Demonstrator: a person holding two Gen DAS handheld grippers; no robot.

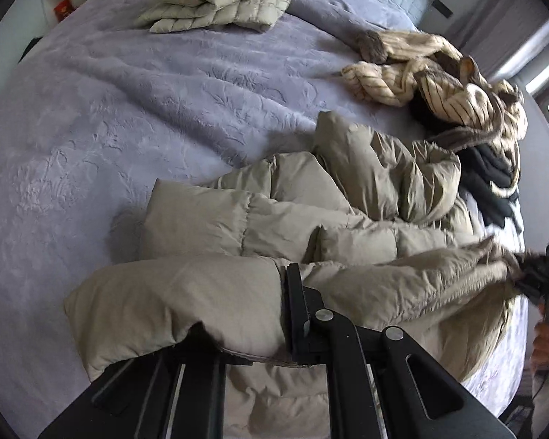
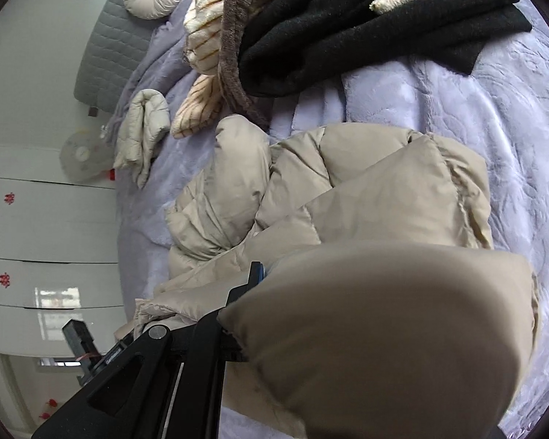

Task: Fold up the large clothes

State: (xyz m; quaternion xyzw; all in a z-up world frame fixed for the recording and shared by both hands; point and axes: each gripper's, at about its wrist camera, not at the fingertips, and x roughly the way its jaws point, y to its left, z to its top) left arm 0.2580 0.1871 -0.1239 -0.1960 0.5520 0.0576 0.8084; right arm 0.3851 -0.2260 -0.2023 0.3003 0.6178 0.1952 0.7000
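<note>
Left tongs (image 1: 292, 314) reach in low from 6 o'clock, pinching the beige puffer jacket (image 1: 274, 219) hem. Right tongs (image 2: 245, 292) likewise pinch its edge. Jacket lies rumpled on the bed (image 1: 91, 128).

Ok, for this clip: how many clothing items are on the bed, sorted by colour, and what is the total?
Beige or khaki puffer jacket, being folded, held by the left gripper and right gripper: 1
Cream quilted jacket, already folded: 1
Cream striped fleece garment with brown trim: 1
Black garment: 1
Total: 4
</note>
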